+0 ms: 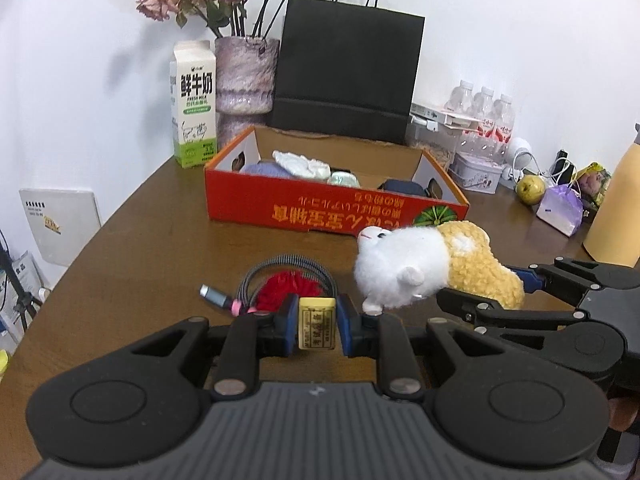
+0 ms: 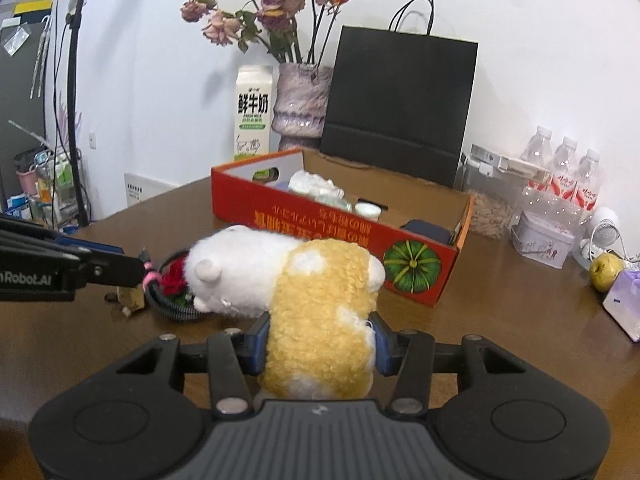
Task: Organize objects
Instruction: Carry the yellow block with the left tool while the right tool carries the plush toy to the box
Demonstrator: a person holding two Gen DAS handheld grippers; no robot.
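Observation:
My left gripper (image 1: pixel 317 322) is shut on a small yellow eraser (image 1: pixel 317 322) just above the brown table. Beyond it lie a coiled grey cable (image 1: pixel 280 276) and a red fabric piece (image 1: pixel 286 290). My right gripper (image 2: pixel 320 340) is shut on the yellow body of a white-and-yellow plush toy (image 2: pixel 316 304); the toy also shows in the left wrist view (image 1: pixel 424 266), with the right gripper (image 1: pixel 480 292) at its right. An open red cardboard box (image 1: pixel 320 206) holding several items stands behind; it also shows in the right wrist view (image 2: pixel 320 220).
At the back stand a milk carton (image 1: pixel 194 104), a vase of dried flowers (image 1: pixel 246 76) and a black paper bag (image 1: pixel 348 72). To the right are water bottles (image 1: pixel 484 120), a tin (image 1: pixel 476 174), a pear (image 1: pixel 530 189), a purple pouch (image 1: pixel 560 208) and a yellow jug (image 1: pixel 618 208).

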